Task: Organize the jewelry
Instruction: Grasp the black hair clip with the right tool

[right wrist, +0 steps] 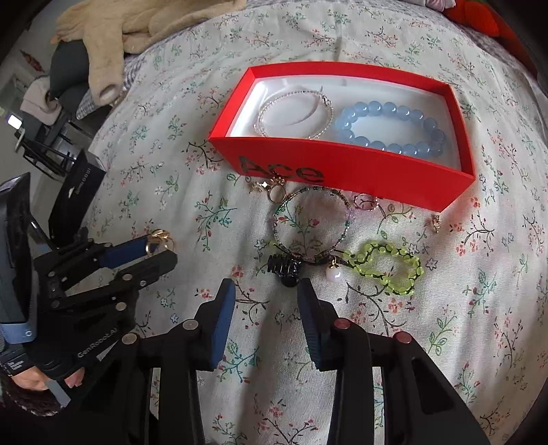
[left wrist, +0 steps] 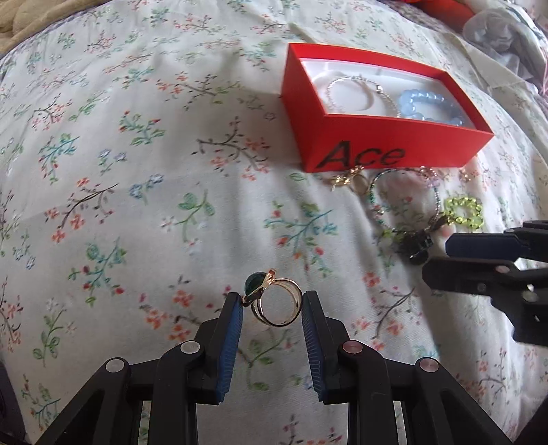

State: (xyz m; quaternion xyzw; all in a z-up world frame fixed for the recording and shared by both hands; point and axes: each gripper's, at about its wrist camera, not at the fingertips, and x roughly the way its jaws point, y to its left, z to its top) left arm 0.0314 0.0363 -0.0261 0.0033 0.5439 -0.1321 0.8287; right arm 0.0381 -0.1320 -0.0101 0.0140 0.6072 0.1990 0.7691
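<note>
My left gripper [left wrist: 272, 303] is shut on a gold ring with a green stone [left wrist: 272, 300], held above the floral bedsheet; it also shows in the right wrist view [right wrist: 158, 240]. The red "Ace" box [left wrist: 383, 143] lies far right and holds a silver bracelet [left wrist: 349, 94] and a blue bead bracelet [left wrist: 430, 107]. My right gripper [right wrist: 265, 296] is open and empty just short of a black clip [right wrist: 286, 267]. A thin beaded bracelet [right wrist: 310, 222], a yellow-green bead loop [right wrist: 387, 267], a white pearl [right wrist: 334, 274] and small gold rings [right wrist: 274, 190] lie in front of the box.
A beige garment [right wrist: 113, 30] lies at the bed's far left edge. A black box [right wrist: 77, 195] stands off the bed's left side. Grey cloth [left wrist: 507, 37] and a red item [right wrist: 479, 13] sit behind the box.
</note>
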